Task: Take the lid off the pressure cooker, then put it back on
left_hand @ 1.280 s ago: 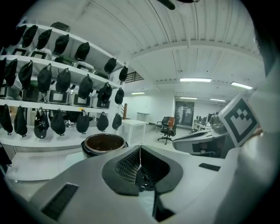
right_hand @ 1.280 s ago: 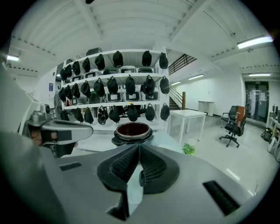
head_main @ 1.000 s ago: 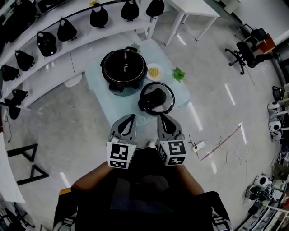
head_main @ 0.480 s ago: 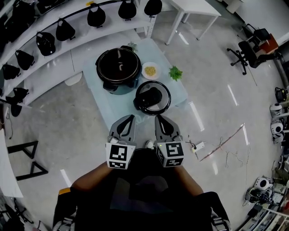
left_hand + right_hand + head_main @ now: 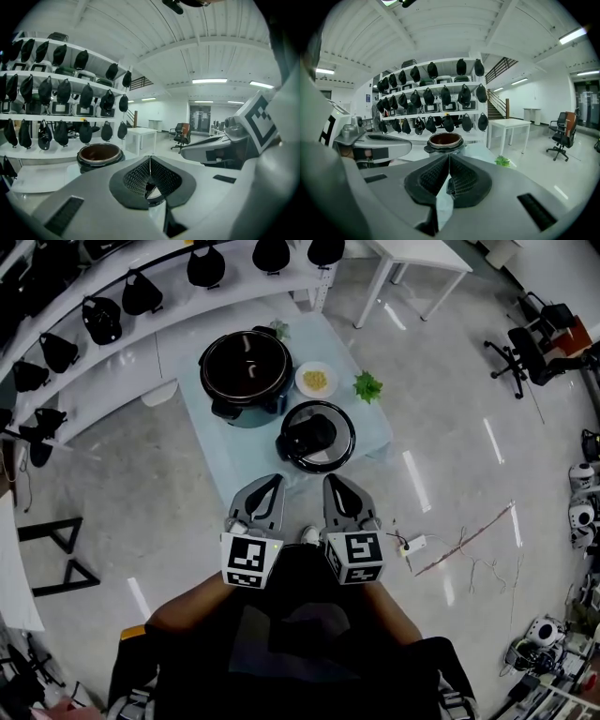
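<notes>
The black pressure cooker (image 5: pixel 246 371) stands open on a pale blue table (image 5: pixel 225 470), its brown inner pot showing in the left gripper view (image 5: pixel 99 154) and the right gripper view (image 5: pixel 445 140). Its round black lid (image 5: pixel 316 437) lies flat on the table to the cooker's right and nearer me. My left gripper (image 5: pixel 273 481) and right gripper (image 5: pixel 331 480) hover side by side at the table's near edge, short of the lid. Both are shut with nothing between the pads (image 5: pixel 149 161) (image 5: pixel 449 159). Neither touches the lid or the cooker.
A small white plate (image 5: pixel 317 380) with yellow food and a green plant sprig (image 5: pixel 368 387) sit at the table's far right. Curved white shelves (image 5: pixel 112 343) with black bags run behind. A white table (image 5: pixel 412 263) and an office chair (image 5: pixel 539 343) stand beyond.
Both grippers have drifted a little with me, still side by side. The table, cooker and lid sit slightly further left and up in the head view. The jaws stay shut.
</notes>
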Tool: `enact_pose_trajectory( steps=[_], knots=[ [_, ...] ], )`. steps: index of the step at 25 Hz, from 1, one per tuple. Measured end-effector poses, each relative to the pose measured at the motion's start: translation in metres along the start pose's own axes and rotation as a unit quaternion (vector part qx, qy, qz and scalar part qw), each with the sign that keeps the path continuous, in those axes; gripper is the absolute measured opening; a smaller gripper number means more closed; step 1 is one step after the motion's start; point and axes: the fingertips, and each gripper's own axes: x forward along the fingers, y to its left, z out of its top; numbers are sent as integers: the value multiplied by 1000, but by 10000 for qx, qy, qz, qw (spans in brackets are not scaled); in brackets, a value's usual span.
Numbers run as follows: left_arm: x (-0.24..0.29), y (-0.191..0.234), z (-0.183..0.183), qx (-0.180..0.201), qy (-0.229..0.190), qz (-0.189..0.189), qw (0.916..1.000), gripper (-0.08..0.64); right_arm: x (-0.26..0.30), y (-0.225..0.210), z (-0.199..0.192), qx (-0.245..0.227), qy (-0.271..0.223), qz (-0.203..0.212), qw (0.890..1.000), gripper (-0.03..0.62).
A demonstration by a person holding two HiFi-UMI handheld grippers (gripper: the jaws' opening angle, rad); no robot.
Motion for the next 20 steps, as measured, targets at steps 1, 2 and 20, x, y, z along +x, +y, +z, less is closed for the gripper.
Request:
enact_pose_trajectory(
  steps=[1,2,20],
  knots=[
    [1,-4,0,1,4,15,10000,11,-2,-2,-1,-4,3,27,10000,26],
    [1,-7,1,2,9,32,10000,11,-3,-5,-2,-7,8,55,10000,26],
    [9,-62,-8,-152,157,902,9957,11,-20,-49,-24,-427,49,933,9947,26]
  ],
)
